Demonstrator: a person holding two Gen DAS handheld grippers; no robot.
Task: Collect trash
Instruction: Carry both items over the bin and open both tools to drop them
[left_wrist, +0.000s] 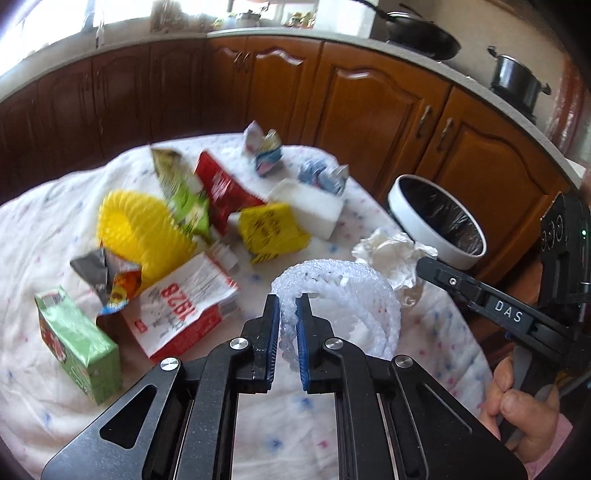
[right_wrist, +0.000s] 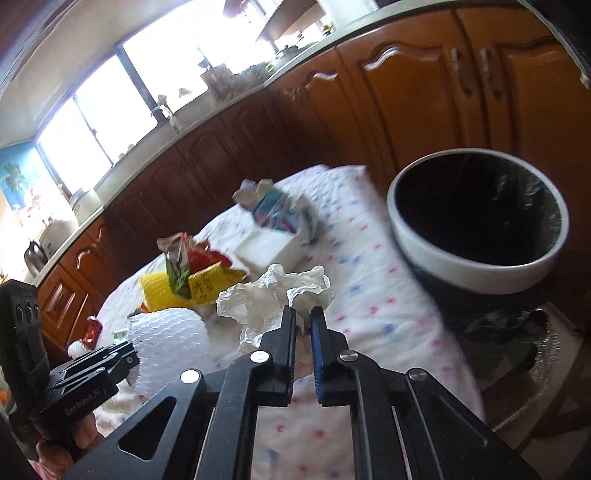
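- Two pieces of trash are in hand at once, and the left wrist view shows the left gripper clamped on the rim of the white foam net. Its fingers are nearly closed, with foam squeezed between the pads.
- Same view: the net hangs over the tablecloth, and the bin stands beyond the table's right edge. I would keep a firm squeeze and carry the net high over the bin's rim.
- Right wrist view: the right gripper pinches the crumpled tissue, its fingers close together, the bin to its right. A gentle carry matters, since tissue tears.
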